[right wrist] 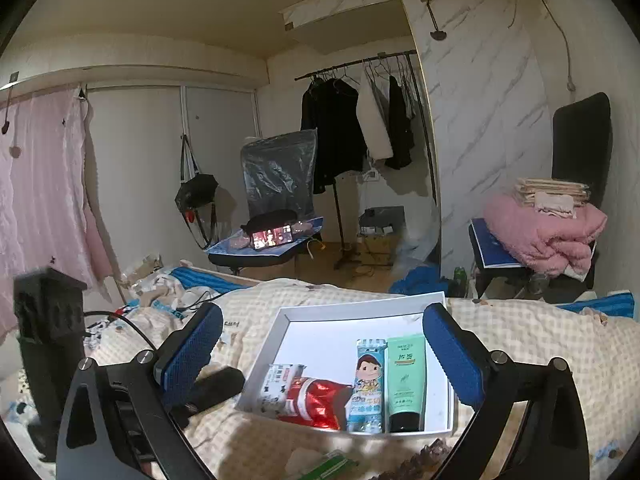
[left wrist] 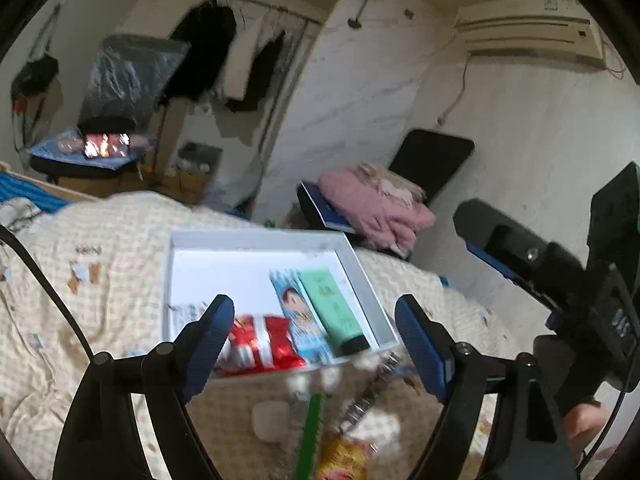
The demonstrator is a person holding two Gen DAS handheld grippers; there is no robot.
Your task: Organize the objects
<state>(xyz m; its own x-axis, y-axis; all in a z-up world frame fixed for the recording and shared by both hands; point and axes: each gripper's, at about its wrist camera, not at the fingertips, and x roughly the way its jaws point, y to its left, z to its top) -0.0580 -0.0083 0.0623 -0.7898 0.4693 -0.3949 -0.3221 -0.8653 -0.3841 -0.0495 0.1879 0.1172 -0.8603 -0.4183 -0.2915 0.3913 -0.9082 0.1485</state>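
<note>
The left tool (left wrist: 314, 344) stands with its jaws wide apart and nothing between the blue pads (left wrist: 212, 332). Ahead of it, on the checked bedcover (left wrist: 100, 280), lies a shallow white box (left wrist: 256, 236). Inside the box, from left to right: a white printed packet (right wrist: 276, 392), a red snack bag (right wrist: 316, 400), a blue wrapper with a cartoon face (right wrist: 368, 384), and a green tube with a black cap (right wrist: 406, 380), the last two side by side and touching. Below the left tool, nearer than the box, blurred loose items lie on the cover, among them a green strip (left wrist: 310, 432) and a yellow packet (left wrist: 344, 460). The right tool (right wrist: 322, 356) is likewise spread wide and empty, with the box just beyond its pads.
</note>
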